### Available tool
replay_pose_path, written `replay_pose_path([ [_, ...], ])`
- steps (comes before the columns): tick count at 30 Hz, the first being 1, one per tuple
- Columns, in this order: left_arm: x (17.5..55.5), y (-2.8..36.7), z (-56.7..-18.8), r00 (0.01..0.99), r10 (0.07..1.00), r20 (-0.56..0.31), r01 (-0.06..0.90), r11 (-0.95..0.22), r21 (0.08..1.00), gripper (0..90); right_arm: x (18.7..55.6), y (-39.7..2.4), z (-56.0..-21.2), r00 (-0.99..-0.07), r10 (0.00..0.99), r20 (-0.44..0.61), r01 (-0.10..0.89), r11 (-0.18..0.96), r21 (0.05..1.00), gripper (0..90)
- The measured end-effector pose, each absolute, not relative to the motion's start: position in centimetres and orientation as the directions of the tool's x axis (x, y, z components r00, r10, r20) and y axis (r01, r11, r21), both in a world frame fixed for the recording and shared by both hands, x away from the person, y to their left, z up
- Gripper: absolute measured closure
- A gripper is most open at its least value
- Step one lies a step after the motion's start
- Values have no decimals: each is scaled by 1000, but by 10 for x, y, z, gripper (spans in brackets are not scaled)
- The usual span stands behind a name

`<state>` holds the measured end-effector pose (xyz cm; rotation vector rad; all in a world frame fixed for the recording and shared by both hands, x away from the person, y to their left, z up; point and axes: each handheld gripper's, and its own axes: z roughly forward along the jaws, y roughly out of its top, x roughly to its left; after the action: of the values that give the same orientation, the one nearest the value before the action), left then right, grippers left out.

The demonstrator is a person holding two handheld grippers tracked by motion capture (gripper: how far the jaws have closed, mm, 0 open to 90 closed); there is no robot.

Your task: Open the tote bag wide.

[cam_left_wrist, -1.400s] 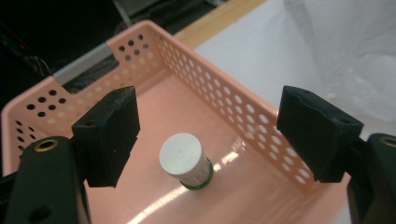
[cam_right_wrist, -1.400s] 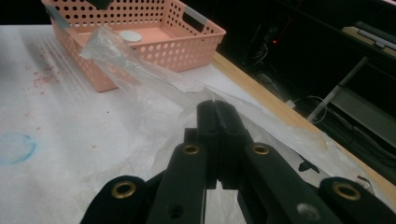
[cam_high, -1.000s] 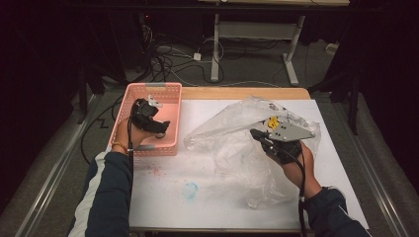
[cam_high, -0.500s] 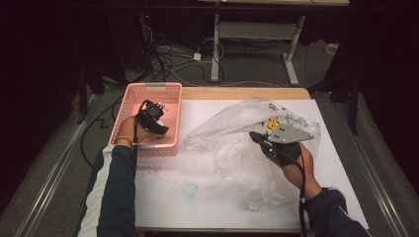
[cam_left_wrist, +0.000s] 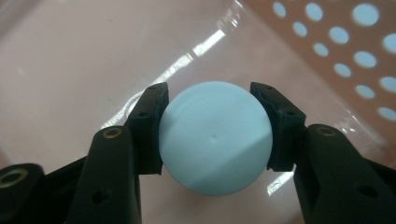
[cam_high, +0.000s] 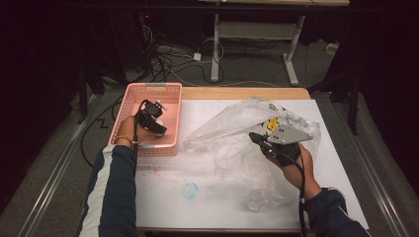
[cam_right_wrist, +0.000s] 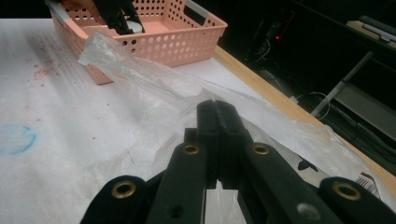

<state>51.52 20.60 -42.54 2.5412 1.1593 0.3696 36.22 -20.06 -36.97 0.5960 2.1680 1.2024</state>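
1. A big white table top [cam_high: 163, 197] with a light wooden edge at 12 o'clock holds everything.
2. A large see-through crinkly plastic bag [cam_high: 232, 126] lies on the table, from the middle out toward 3 o'clock.
3. A pink plastic basket with round holes in its walls [cam_high: 170, 94] sits at about 10 o'clock on the table, just beside the bag's tip.
4. The right gripper [cam_right_wrist: 215, 108] sits at about 3 o'clock. Its black jaws are squeezed tight together, pinching the edge of the bag.
5. The left gripper [cam_high: 157, 129] reaches down into the basket. Its jaws have just been closing, and now the pads press on both sides of a small round pale blue ball [cam_left_wrist: 215, 136].
6. The ball rests low in the basket, close to the pink floor.
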Motion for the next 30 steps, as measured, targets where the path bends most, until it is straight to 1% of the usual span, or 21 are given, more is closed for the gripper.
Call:
replay_pose_path([
  [4,505,216,-411,614,784,88,659,-571,490,478,362,-201,-369,-722,636,-275,100,488,867,900],
  [6,496,220,-402,615,782,106,630,-567,531,479,362,-202,-368,-717,638,-280,97,489,867,900],
  [8,485,224,-391,611,784,105,595,-543,592,479,363,-202,-365,-711,642,-286,89,486,869,900],
  [11,462,227,-371,620,776,111,521,-513,682,479,362,-203,-358,-698,651,-297,76,481,874,900],
  [12,462,227,-371,620,776,111,521,-513,682,479,362,-203,-357,-695,653,-302,72,480,874,900],
  [14,443,225,-358,631,767,112,457,-485,746,479,363,-202,-354,-684,661,-309,68,480,875,900],
  [16,424,219,-346,653,744,142,380,-484,788,479,363,-200,-352,-678,668,-308,68,473,878,900],
  [17,404,212,-337,671,721,171,308,-482,821,479,364,-199,-350,-675,666,-317,60,479,876,900],
  [18,404,212,-337,671,721,171,308,-482,821,479,364,-199,-350,-675,666,-317,60,479,876,900],
  [19,386,205,-329,688,699,196,254,-484,837,479,366,-195,-348,-668,672,-321,62,480,875,900],
  [20,386,205,-329,688,699,196,254,-484,837,479,367,-194,-347,-664,675,-322,63,480,875,900],
  [24,353,186,-319,730,639,243,142,-490,860,479,370,-190,-345,-660,680,-321,65,477,876,900],
  [27,335,162,-323,770,575,277,70,-507,859,479,371,-189,-344,-659,683,-315,70,473,879,900],
  [30,324,130,-336,810,499,308,6,-532,846,479,371,-185,-344,-662,682,-310,72,470,880,900],
])
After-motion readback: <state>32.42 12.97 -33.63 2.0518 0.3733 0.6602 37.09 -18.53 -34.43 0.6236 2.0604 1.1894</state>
